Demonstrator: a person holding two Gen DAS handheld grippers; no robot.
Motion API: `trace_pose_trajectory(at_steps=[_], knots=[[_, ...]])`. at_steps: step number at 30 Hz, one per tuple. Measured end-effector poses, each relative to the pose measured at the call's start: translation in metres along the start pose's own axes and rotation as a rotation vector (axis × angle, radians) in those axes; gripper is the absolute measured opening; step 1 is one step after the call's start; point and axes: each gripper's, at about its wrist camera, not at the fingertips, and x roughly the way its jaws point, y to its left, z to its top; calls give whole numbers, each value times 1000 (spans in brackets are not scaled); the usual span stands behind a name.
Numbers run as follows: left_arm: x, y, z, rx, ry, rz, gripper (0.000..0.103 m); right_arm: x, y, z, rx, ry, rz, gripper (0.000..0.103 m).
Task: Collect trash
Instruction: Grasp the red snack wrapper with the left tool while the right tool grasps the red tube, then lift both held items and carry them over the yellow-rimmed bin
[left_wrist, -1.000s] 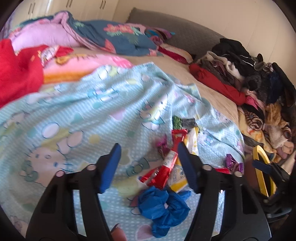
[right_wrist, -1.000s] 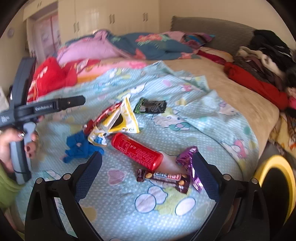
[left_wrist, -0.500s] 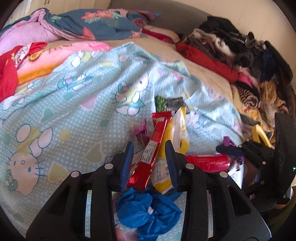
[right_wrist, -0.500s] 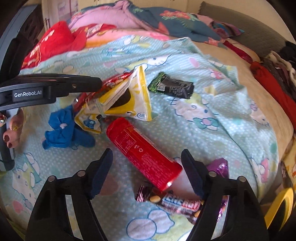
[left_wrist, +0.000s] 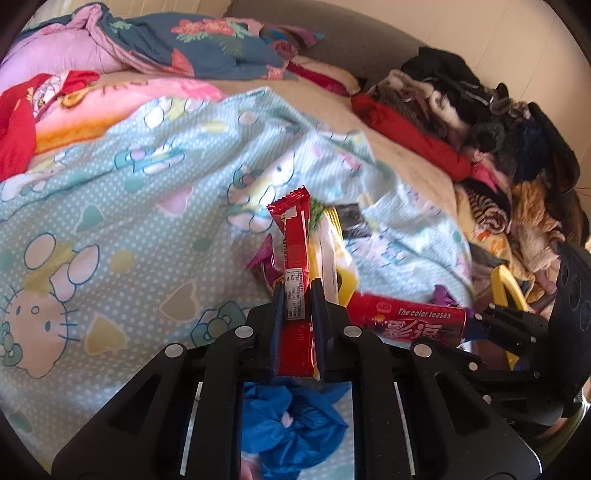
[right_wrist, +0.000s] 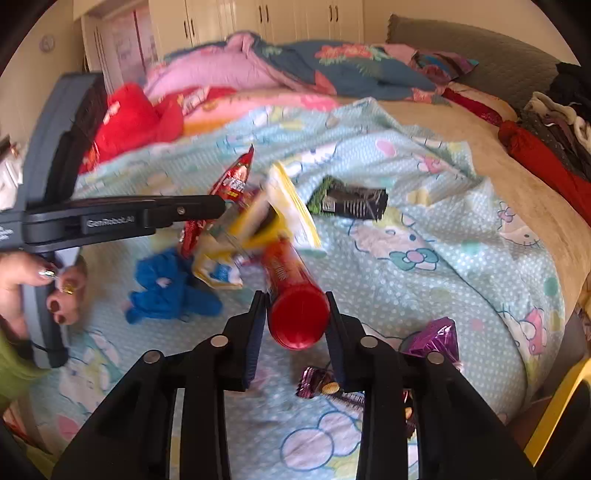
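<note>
My left gripper (left_wrist: 297, 291) is shut on a long red snack wrapper (left_wrist: 293, 251) that stands up between its fingers. My right gripper (right_wrist: 297, 299) is shut on a red tube can (right_wrist: 291, 291), which also shows in the left wrist view (left_wrist: 406, 323). On the light-blue Hello Kitty blanket (right_wrist: 424, 280) lie a yellow-white bag (right_wrist: 273, 221), a black-green wrapper (right_wrist: 351, 201), a crumpled blue plastic bag (right_wrist: 166, 288), a purple wrapper (right_wrist: 436, 338) and a candy bar wrapper (right_wrist: 325, 387). The left gripper shows from the side in the right wrist view (right_wrist: 218, 206).
A pile of clothes (left_wrist: 498, 122) covers the bed's right side. Pillows and quilts (left_wrist: 166, 44) lie at the head. A red garment (right_wrist: 129, 118) lies at the left. A yellow-rimmed bin (right_wrist: 561, 406) stands at the bed's right edge.
My left gripper has shut on the red wrapper and lifted it. My right gripper has shut on the red tube can and raised its end.
</note>
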Motion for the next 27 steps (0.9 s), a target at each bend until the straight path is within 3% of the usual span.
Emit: trace_pose_trajectory(at_steps=[8,27], knots=[[-22,-14,7,2,-50,-42,9,-38,0,-9,99,-106,34,27],[-52,-63,14,87,-115,-86,9,-90,-6,-23,180,-193,12,27]])
